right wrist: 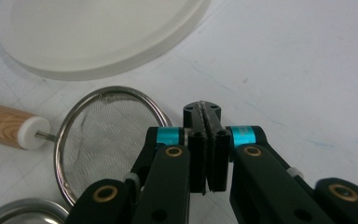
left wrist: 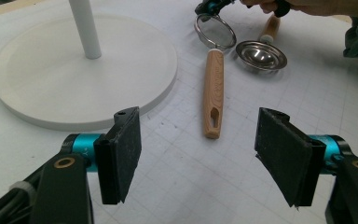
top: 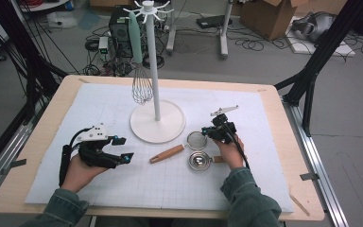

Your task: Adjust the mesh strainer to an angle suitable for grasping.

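On the white gridded mat (top: 246,123) covering the wooden table (top: 42,137), a white hanging stand (top: 157,118) is standing on its round base at the middle, and a whisk (top: 140,71) with a pale green handle is hanging from one of its top hooks on the left side of the pole. The left gripper (top: 123,150) is resting in the person's left hand (top: 78,172) at the near left, its jaws spread wide with nothing between them; in the left gripper view the black pads (left wrist: 123,156) are framing bare mat. A small mesh strainer (top: 196,140) with a light wooden handle (top: 167,154) is lying just near-right of the stand's base, the handle pointing toward the near left, its end slotted with a hanging hole. A polished steel ladle (top: 200,161) is lying just near of the strainer, its bowl close to the strainer's rim. The right gripper (top: 207,134), held by the right hand (top: 229,152), is sitting at the strainer's right edge; in the right gripper view its jaws are pressed together, gripping nothing, just beside the wire rim (right wrist: 107,140). No legible writing is showing on any item.
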